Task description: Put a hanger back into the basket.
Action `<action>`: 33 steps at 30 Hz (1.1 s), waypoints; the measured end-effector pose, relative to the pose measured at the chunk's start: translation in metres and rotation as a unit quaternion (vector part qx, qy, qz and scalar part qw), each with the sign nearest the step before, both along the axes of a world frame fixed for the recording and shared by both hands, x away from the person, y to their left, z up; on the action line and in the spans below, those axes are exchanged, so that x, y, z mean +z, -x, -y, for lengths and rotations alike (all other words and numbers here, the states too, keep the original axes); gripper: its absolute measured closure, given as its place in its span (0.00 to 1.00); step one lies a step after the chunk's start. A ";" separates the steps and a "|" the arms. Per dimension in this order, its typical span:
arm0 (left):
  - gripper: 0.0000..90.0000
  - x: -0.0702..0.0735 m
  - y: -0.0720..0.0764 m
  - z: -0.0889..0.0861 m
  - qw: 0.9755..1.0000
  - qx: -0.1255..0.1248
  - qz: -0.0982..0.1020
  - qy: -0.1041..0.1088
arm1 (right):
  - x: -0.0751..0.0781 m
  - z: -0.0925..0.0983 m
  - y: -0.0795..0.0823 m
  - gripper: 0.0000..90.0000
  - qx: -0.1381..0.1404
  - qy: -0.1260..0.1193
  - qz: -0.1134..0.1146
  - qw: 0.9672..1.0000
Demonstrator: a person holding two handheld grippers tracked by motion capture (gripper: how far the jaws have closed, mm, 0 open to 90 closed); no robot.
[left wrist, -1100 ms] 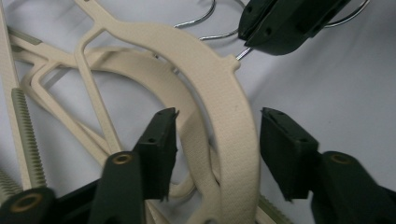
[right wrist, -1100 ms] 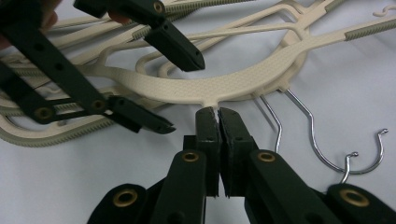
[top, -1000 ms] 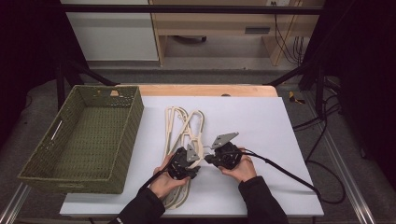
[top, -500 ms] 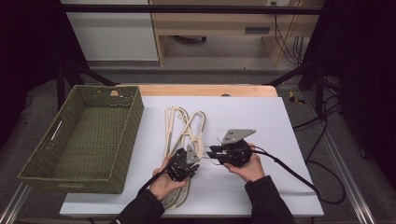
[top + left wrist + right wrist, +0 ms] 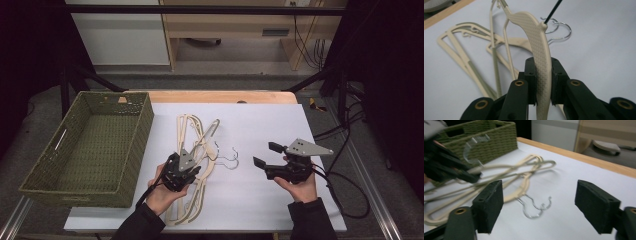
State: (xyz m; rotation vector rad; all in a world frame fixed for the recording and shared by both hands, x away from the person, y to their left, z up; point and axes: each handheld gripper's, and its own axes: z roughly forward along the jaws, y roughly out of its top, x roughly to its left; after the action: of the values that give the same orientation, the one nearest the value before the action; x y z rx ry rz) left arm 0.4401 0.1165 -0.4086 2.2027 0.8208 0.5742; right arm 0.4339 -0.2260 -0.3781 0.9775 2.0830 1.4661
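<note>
Clamping a cream hanger (image 5: pixel 537 37) between its pads, our left gripper (image 5: pixel 181 172) sits at about seven o'clock on the white table (image 5: pixel 260 125); its jaws have just been closing, and in the left gripper view the hanger's textured arm runs upright between them, pressed from both sides. The held hanger is lifted at that end above the rest of the hanger pile (image 5: pixel 192 137), which lies flat near the table's middle, just right of the green basket (image 5: pixel 90 145) at nine o'clock. The pile's metal hooks (image 5: pixel 227 157) point toward three o'clock, lying on the bare table between our two grippers. Our right gripper (image 5: pixel 267 156) hovers at about four o'clock, well apart from the pile, its jaws having just been opening; in the right gripper view they stand wide with nothing between them.
</note>
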 end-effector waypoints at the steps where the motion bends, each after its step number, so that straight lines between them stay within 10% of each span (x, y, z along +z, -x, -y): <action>1: 0.88 0.002 0.000 -0.005 1.000 0.007 0.003 0.001 | -0.003 0.002 0.000 0.21 -0.008 0.000 0.000 1.000; 17: 0.95 0.022 -0.009 -0.048 0.994 0.090 0.027 0.054 | -0.020 0.020 0.005 0.14 -0.041 0.000 -0.019 0.999; 33: 0.95 0.130 0.011 -0.091 0.991 0.018 0.088 0.097 | -0.013 0.028 0.010 0.10 -0.047 -0.025 -0.004 0.999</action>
State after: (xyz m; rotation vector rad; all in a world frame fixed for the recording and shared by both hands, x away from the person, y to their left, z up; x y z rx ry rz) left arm 0.4294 0.2074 -0.2790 1.9348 0.7904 0.6683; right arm 0.4237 -0.2542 -0.3908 1.0875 1.9867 1.4765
